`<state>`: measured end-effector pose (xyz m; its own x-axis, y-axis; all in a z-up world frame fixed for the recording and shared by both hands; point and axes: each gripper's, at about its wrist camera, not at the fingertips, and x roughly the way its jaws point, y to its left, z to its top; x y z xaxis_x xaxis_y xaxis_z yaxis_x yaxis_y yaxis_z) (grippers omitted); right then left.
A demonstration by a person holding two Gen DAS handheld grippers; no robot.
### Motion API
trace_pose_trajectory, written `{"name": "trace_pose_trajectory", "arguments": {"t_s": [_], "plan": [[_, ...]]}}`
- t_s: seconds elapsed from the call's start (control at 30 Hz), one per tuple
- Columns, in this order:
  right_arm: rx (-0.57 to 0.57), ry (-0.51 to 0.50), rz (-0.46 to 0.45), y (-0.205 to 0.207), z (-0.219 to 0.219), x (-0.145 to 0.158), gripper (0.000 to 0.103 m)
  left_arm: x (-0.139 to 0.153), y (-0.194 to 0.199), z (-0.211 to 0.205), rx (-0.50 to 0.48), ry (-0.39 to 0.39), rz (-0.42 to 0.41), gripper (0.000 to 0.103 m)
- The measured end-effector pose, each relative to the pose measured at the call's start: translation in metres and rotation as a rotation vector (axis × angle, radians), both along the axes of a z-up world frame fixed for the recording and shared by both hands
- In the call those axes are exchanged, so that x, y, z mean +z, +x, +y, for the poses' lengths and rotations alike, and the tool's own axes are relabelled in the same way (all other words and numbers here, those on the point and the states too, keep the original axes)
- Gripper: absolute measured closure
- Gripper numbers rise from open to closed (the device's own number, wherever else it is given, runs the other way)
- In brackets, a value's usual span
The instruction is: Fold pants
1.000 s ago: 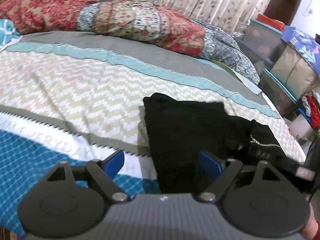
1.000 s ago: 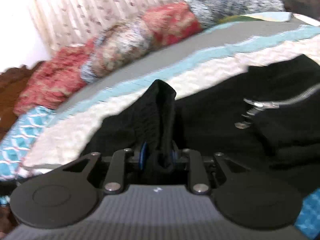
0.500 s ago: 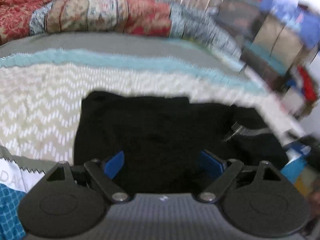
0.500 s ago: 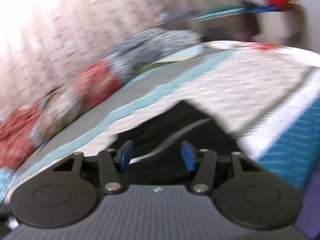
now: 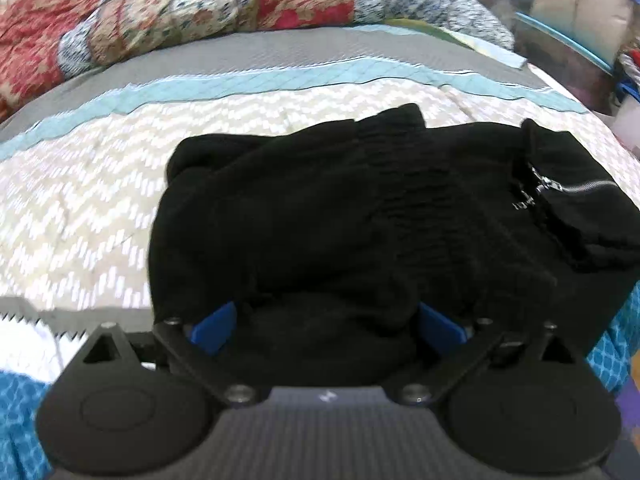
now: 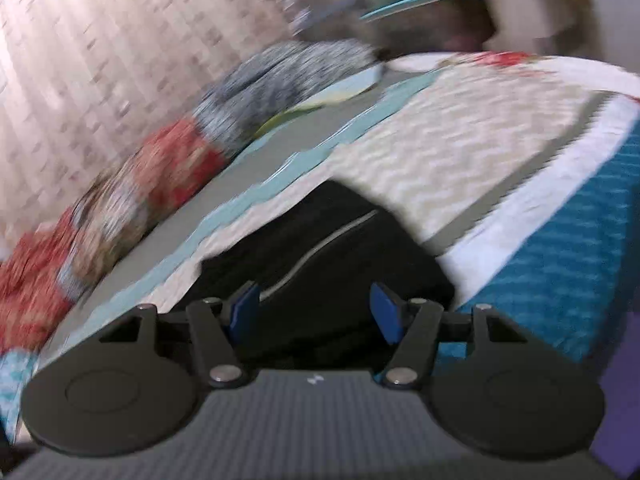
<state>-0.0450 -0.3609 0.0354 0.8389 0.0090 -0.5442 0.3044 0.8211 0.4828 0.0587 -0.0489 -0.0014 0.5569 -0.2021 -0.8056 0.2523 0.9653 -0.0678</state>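
The black pants lie folded in a thick bundle on the bed, with a silver zipper at the right end. My left gripper is open, its blue pads either side of the bundle's near edge, fabric bulging between them. My right gripper is open and empty, tilted, just in front of the pants, whose zipper line shows between the pads.
The bed has a zigzag and teal patterned cover. A rolled red and floral quilt lies along the far side. Storage bins and clothes stand off the bed's right end. A curtain hangs behind.
My right gripper let go of the pants fold, opened and swung away to the right. My left gripper moved in over the bundle's near edge. The fold now lies on the bundle.
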Motion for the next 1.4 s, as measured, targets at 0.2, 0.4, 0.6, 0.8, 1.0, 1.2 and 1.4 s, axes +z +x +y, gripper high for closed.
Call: {"name": "trace_pose_trajectory", "arguments": {"t_s": [0.2, 0.4, 0.6, 0.8, 1.0, 1.2, 1.4], "plan": [[0.241, 0.019, 0.062, -0.009, 0.056, -0.007, 0.038, 0.022, -0.03, 0.011, 0.051, -0.011, -0.008, 0.001], [0.303, -0.034, 0.114, -0.01, 0.08, -0.029, 0.021, 0.032, -0.05, 0.039, 0.122, -0.031, 0.015, 0.0], [0.343, -0.124, 0.126, -0.004, 0.091, -0.025, 0.011, 0.016, -0.069, 0.08, 0.261, -0.056, 0.053, 0.0], [0.332, -0.057, 0.103, -0.007, 0.09, -0.03, 0.0, -0.002, -0.091, 0.102, 0.325, -0.009, 0.044, 0.0], [0.292, -0.034, 0.106, -0.007, 0.096, -0.03, 0.0, -0.01, -0.096, 0.099, 0.331, 0.023, 0.006, 0.0], [0.309, -0.031, 0.118, -0.009, 0.093, -0.029, 0.0, -0.01, -0.098, 0.098, 0.323, 0.029, -0.024, 0.0], [0.287, -0.057, 0.145, -0.012, 0.098, -0.025, 0.0, -0.009, -0.1, 0.097, 0.316, 0.029, -0.025, 0.0]]}}
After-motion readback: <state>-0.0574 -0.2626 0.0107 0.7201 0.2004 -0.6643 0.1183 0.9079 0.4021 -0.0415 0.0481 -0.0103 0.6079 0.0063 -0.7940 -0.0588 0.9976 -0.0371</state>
